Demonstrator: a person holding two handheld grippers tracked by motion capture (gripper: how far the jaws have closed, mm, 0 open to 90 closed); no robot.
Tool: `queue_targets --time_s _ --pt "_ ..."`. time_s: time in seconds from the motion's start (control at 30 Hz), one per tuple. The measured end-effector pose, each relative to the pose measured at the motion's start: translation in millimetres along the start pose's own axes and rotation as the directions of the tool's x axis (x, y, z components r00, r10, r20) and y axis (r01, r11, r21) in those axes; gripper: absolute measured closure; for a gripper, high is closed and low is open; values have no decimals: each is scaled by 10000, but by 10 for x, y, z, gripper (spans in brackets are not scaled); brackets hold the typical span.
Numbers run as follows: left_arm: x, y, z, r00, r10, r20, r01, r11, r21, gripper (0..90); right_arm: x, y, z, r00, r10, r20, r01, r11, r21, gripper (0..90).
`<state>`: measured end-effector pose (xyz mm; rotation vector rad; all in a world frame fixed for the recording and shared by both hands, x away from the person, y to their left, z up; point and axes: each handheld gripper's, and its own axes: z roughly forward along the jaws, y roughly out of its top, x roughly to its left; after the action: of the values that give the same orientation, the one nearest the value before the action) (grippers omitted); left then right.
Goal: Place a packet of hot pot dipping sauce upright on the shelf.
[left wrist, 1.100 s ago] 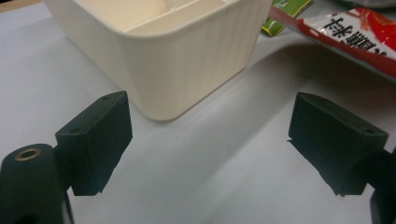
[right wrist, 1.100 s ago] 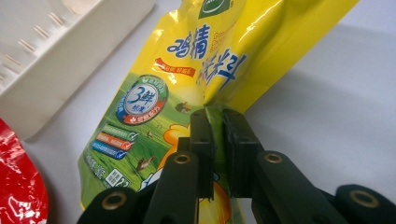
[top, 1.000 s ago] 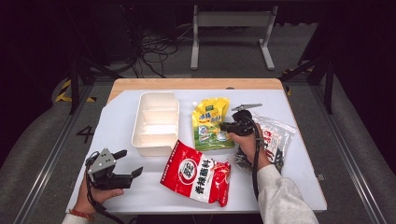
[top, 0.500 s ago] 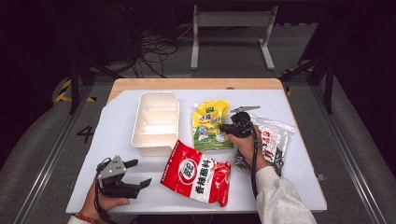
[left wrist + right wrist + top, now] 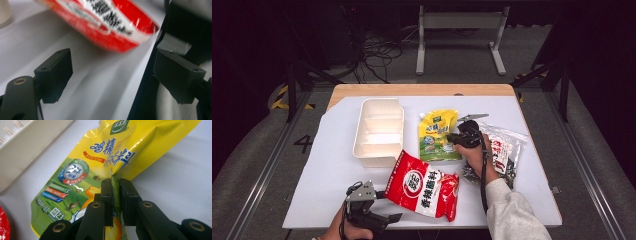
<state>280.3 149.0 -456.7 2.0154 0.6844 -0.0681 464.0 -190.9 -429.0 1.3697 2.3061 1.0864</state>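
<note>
A red snack bag lies flat near the table's front edge. My left gripper is at that edge, just left of the bag, open and empty; the bag's corner lies a little beyond its jaws. A yellow-green pouch lies mid-table. My right gripper is at the pouch's right edge, shut on a raised fold of it. Its jaws have just eased slightly, with the fold still between them.
A white divided tray stands left of the pouch. A clear bag of dark contents lies under my right hand. In the left gripper view, one jaw hangs past the white sheet's front edge.
My left gripper has slid right along the front edge and now sits close to the red bag. The right gripper has stayed on the pouch.
</note>
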Motion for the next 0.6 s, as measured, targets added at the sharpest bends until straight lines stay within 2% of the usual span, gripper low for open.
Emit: queue_targets --time_s 0.07,0.13,0.2,0.3,0.37,0.47,0.5,0.6 --pt "13 52 69 9986 -523 -55 520 9979 -395 164 -7 7 -32 9998 -30 178 31 10000 -69 781" --pt "26 98 122 9971 -696 -322 677 9961 -571 190 -28 10 -70 9989 -197 428 199 9998 -45 803" --pt "41 118 160 9945 -956 -435 927 9936 -646 225 -49 4 -102 9998 -72 189 74 9999 -120 807" --pt "62 157 246 9915 -974 -866 921 9937 -633 283 -47 -2 -130 9996 -186 196 187 9998 -55 787" --pt "85 176 271 9913 -984 -879 921 9930 -736 399 -24 -9 -162 9992 -323 251 324 9995 -35 785" --pt "106 207 287 9915 -669 -1115 591 9957 -711 599 -10 -27 -213 9988 -438 201 443 9987 -241 769" --pt "112 212 291 9910 -722 -1125 646 9954 -701 660 -5 -36 -228 9989 -439 146 443 9986 -304 766" --pt "129 236 303 9898 -521 -1325 436 9969 -659 805 3 -70 -268 9988 -484 112 489 9979 -433 749"
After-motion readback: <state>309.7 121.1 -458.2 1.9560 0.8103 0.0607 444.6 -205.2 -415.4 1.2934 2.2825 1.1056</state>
